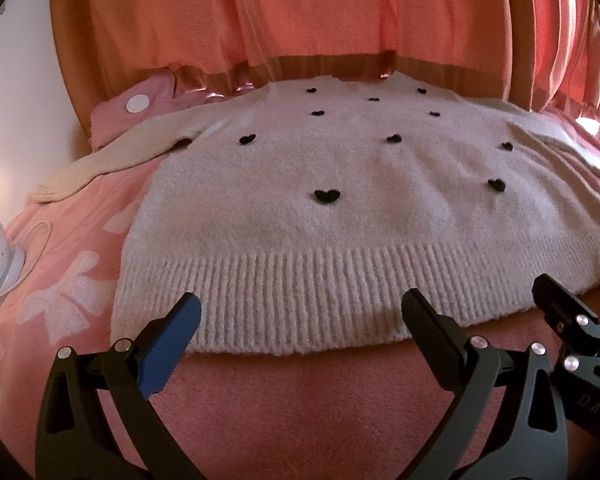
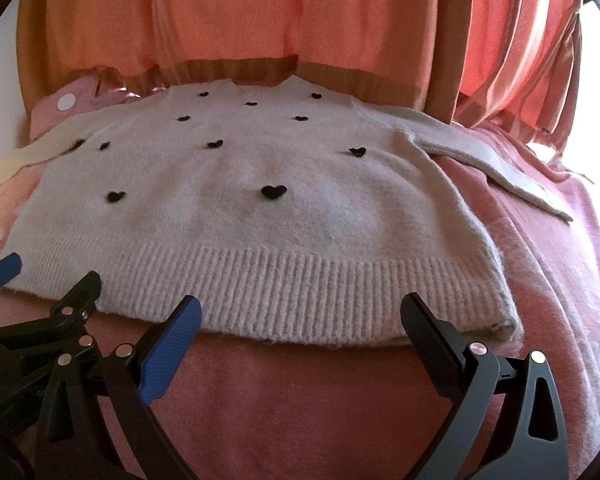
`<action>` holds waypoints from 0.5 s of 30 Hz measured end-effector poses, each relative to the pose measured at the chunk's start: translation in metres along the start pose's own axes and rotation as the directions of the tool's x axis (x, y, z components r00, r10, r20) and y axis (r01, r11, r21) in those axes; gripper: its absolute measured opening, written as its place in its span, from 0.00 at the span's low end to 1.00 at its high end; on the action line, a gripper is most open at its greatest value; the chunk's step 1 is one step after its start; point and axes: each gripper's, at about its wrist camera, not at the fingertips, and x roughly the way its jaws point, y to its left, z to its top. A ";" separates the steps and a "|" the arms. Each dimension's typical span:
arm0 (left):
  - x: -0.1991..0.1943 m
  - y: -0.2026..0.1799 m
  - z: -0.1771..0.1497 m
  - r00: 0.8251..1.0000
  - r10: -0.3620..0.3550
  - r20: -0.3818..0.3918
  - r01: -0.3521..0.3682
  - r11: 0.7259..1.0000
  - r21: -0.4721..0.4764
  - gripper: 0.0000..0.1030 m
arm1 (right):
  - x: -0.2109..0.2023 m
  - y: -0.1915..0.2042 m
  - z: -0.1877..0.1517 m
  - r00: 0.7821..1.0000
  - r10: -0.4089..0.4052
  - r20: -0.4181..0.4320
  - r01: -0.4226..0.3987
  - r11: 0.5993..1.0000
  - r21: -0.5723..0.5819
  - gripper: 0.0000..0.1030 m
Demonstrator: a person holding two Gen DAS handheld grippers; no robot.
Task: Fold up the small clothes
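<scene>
Fingers of left gripper (image 1: 300, 320) and right gripper (image 2: 300, 320) spread wide, side by side at sweater (image 1: 340, 200) hem.

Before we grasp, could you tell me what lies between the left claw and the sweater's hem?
Nothing: the left wrist view shows the open left claw already reaching the sweater hem.

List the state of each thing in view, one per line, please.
sweater: spread flat, unfolded, front up
left sleeve: stretched out sideways
right sleeve: stretched out sideways
left tongs: open, at the hem, holding nothing
right tongs: open, at the hem, holding nothing
</scene>
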 end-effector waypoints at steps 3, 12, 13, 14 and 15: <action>-0.010 0.015 0.009 0.998 -0.060 0.018 0.061 0.996 -0.060 0.95 | -0.010 -0.018 0.015 0.998 0.055 0.033 -0.057 0.997 0.059 0.95; -0.029 0.048 0.088 0.970 -0.191 0.150 0.216 0.959 -0.181 0.95 | -0.006 -0.191 0.096 0.986 0.076 0.149 -0.134 0.890 0.436 0.95; -0.022 0.049 0.101 0.968 -0.197 0.153 0.225 0.955 -0.192 0.95 | 0.010 -0.218 0.102 0.990 0.060 0.130 -0.116 0.865 0.488 0.95; -0.016 0.049 0.111 0.967 -0.200 0.156 0.231 0.950 -0.210 0.95 | 0.024 -0.241 0.105 0.993 0.046 0.108 -0.097 0.839 0.535 0.95; -0.007 0.048 0.118 0.967 -0.202 0.154 0.234 0.945 -0.228 0.95 | 0.039 -0.262 0.106 0.996 0.036 0.087 -0.080 0.809 0.582 0.95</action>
